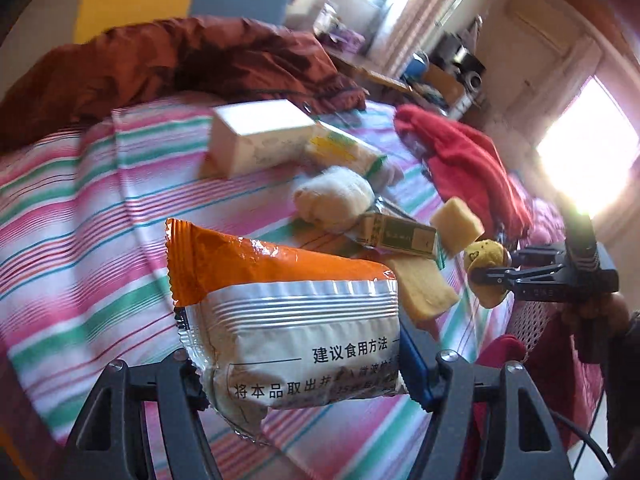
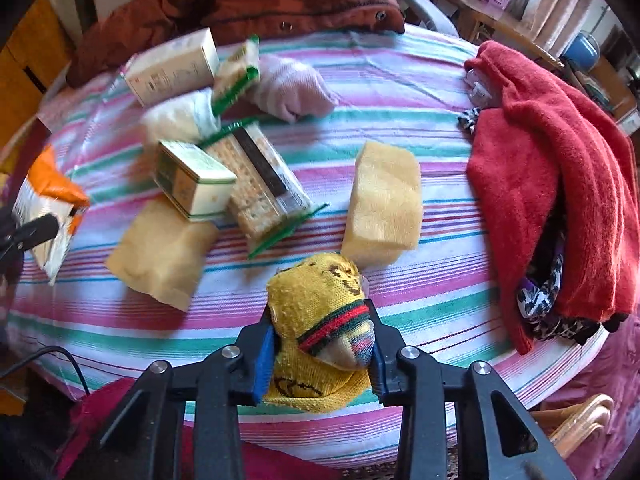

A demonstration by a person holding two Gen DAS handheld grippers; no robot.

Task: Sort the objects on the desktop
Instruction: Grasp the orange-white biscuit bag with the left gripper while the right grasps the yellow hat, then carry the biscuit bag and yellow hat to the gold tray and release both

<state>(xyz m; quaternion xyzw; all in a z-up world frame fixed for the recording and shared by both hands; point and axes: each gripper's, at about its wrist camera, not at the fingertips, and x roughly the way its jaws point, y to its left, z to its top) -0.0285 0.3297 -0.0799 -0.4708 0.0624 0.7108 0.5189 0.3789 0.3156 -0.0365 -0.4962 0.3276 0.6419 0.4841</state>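
Left wrist: left tool (image 1: 298, 376) clamps a crinkly orange-and-white foil snack packet (image 1: 280, 316), lifted off the striped tablecloth (image 1: 80, 216). Right wrist: right tool (image 2: 320, 354) pinches a knitted yellow sock bundle (image 2: 316, 320) above the table edge. Cardboard boxes (image 2: 192, 184), cracker pack (image 2: 260, 184) and yellow sponge block (image 2: 384, 208) lie loose on the cloth; red fleece (image 2: 552, 172) is heaped right.

Along the top of the right wrist view you see a rust-brown jacket (image 2: 240, 4) bunched across the far edge of the striped cloth (image 2: 400, 120). At the right of that frame a red towel (image 2: 552, 168) lies heaped over dark patterned fabric (image 2: 540, 300). At the upper right you find a wooden shelf (image 2: 500, 12) with small items and a blue container (image 2: 582, 46). In the left wrist view, a bright window (image 1: 588, 152) sits at the right edge.
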